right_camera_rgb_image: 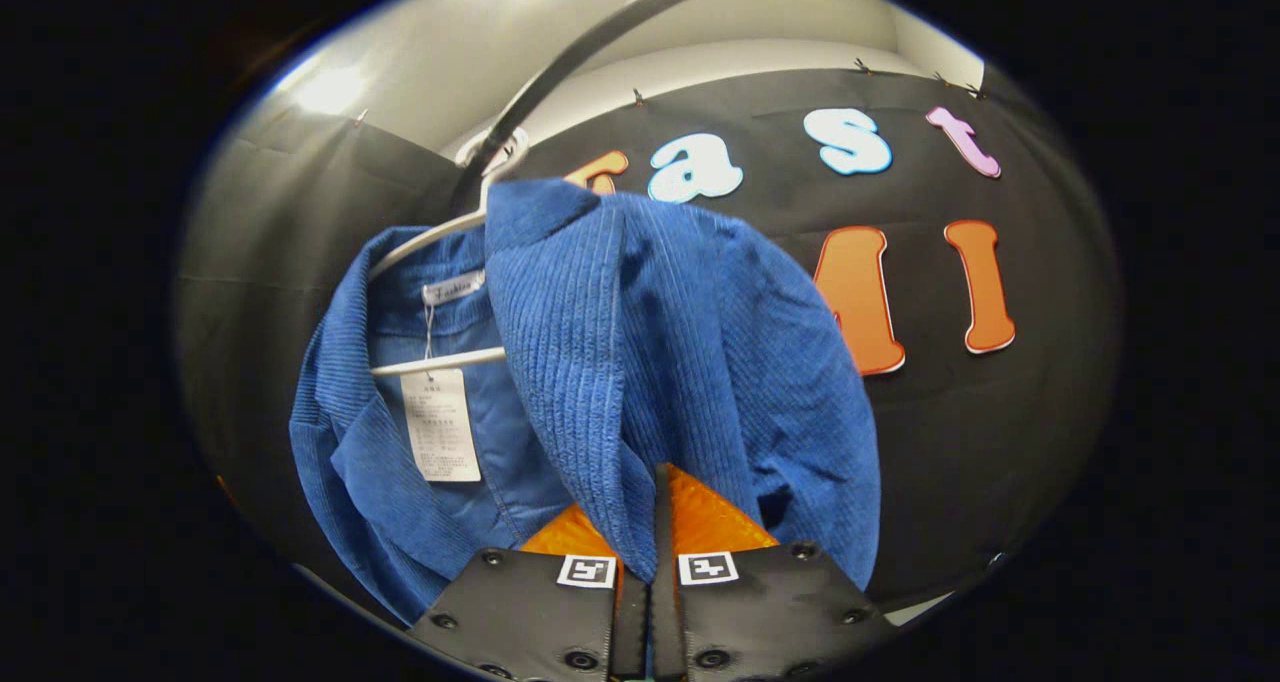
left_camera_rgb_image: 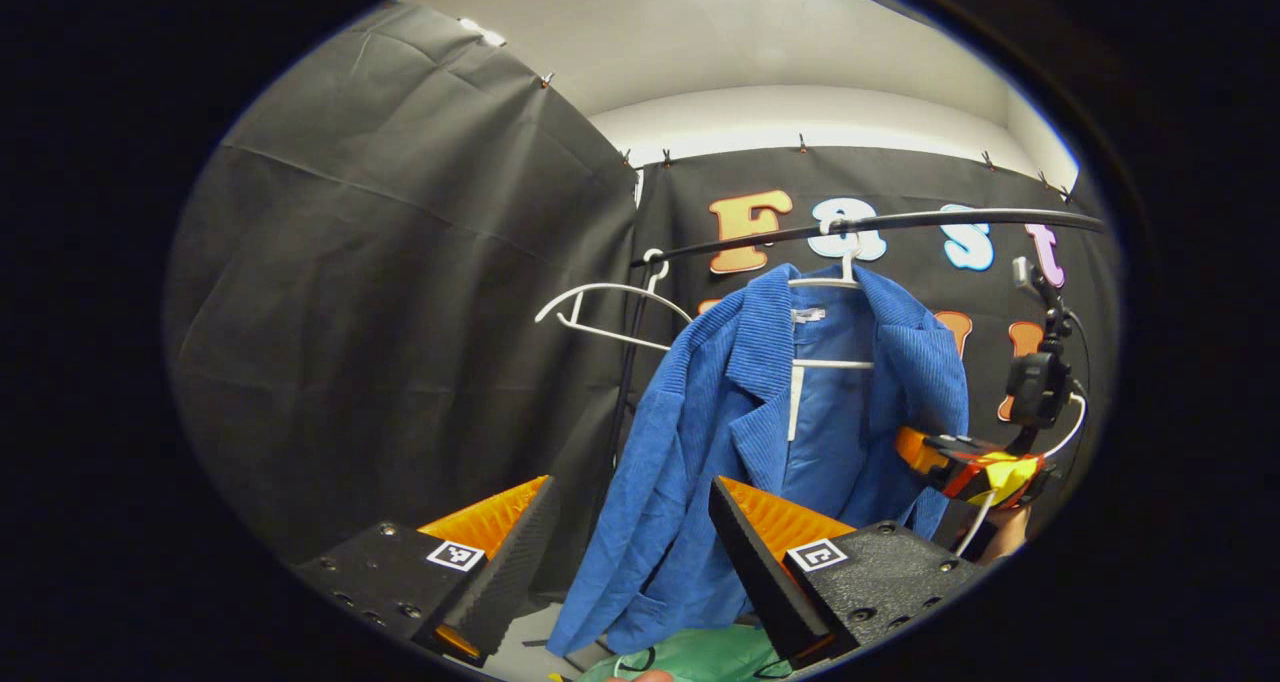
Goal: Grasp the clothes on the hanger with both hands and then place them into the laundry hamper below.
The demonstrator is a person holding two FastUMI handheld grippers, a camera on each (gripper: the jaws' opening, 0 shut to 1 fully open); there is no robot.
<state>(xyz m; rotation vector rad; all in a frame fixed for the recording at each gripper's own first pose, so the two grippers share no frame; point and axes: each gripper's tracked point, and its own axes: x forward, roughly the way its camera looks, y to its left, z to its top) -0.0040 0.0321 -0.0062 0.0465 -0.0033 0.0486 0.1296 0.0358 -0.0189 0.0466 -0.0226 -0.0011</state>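
My right gripper [right_camera_rgb_image: 652,522] is clamped on the front edge of the blue jacket [right_camera_rgb_image: 640,362] hanging on the white hanger [right_camera_rgb_image: 440,227], while my left gripper [left_camera_rgb_image: 620,552], fingers apart, faces the jacket's hanging left panel just beyond, not yet touching.

Right hand-held gripper [right_camera_rgb_image: 655,522] clamps blue jacket [right_camera_rgb_image: 640,362] front edge — white hanger [right_camera_rgb_image: 440,362].

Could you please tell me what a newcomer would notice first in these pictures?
A blue corduroy jacket hangs on a white plastic hanger from a black rail. The right tongs pinch its front edge, while the left tongs gape open before it.
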